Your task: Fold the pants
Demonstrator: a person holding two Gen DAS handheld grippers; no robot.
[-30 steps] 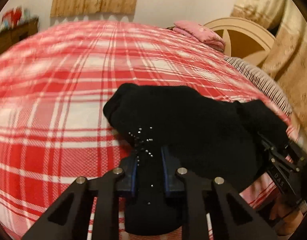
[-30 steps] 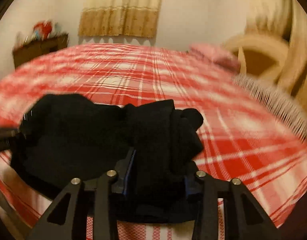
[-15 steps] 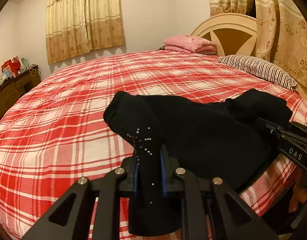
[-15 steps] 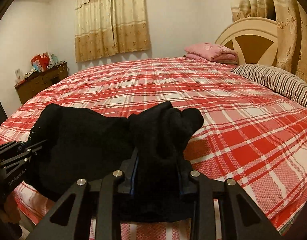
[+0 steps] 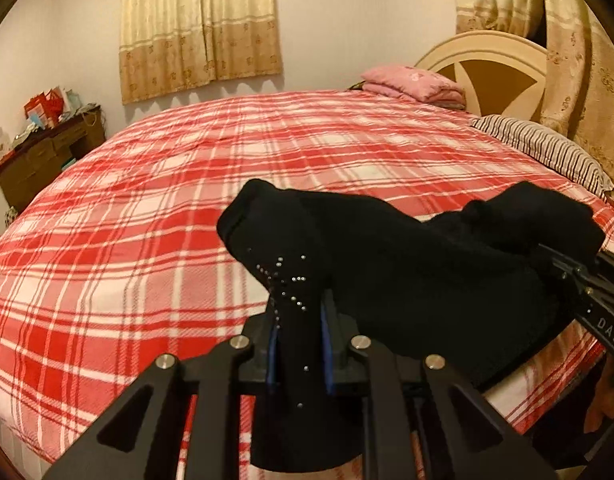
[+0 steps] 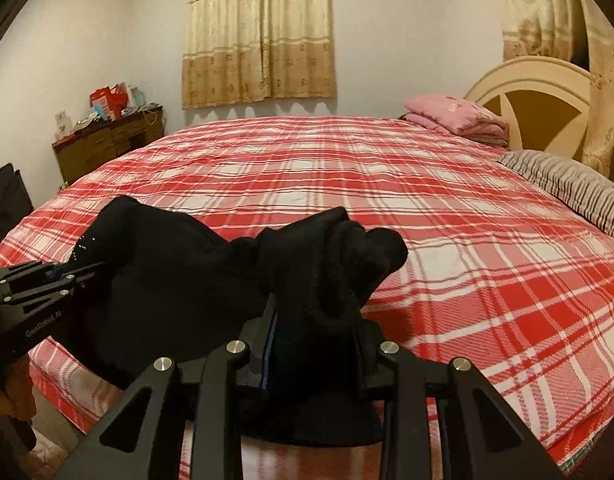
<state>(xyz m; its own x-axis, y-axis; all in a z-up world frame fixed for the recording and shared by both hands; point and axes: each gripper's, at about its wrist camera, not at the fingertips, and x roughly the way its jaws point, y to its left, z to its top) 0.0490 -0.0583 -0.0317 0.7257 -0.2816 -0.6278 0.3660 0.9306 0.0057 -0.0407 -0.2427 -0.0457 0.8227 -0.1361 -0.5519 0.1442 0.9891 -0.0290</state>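
Note:
The black pants (image 5: 407, 280) hang stretched between my two grippers, lifted above the near edge of the red plaid bed (image 5: 187, 184). My left gripper (image 5: 297, 340) is shut on one bunched end, which has small shiny studs. My right gripper (image 6: 313, 344) is shut on the other bunched end (image 6: 347, 256). In the left wrist view the right gripper (image 5: 579, 280) shows at the right edge; in the right wrist view the left gripper (image 6: 73, 272) shows at the left, clamped on the cloth. The middle of the pants (image 6: 167, 280) sags between them.
The bed (image 6: 387, 184) fills the view ahead. A folded pink blanket (image 5: 415, 84) and a striped pillow (image 5: 543, 148) lie by the cream headboard (image 5: 487, 64) at the right. A wooden dresser (image 5: 47, 156) with clutter stands at the far left. Curtains (image 5: 199, 28) hang on the back wall.
Both grippers have risen and tilted up with the pants held between them; the view went from looking down on the bed to looking across the room.

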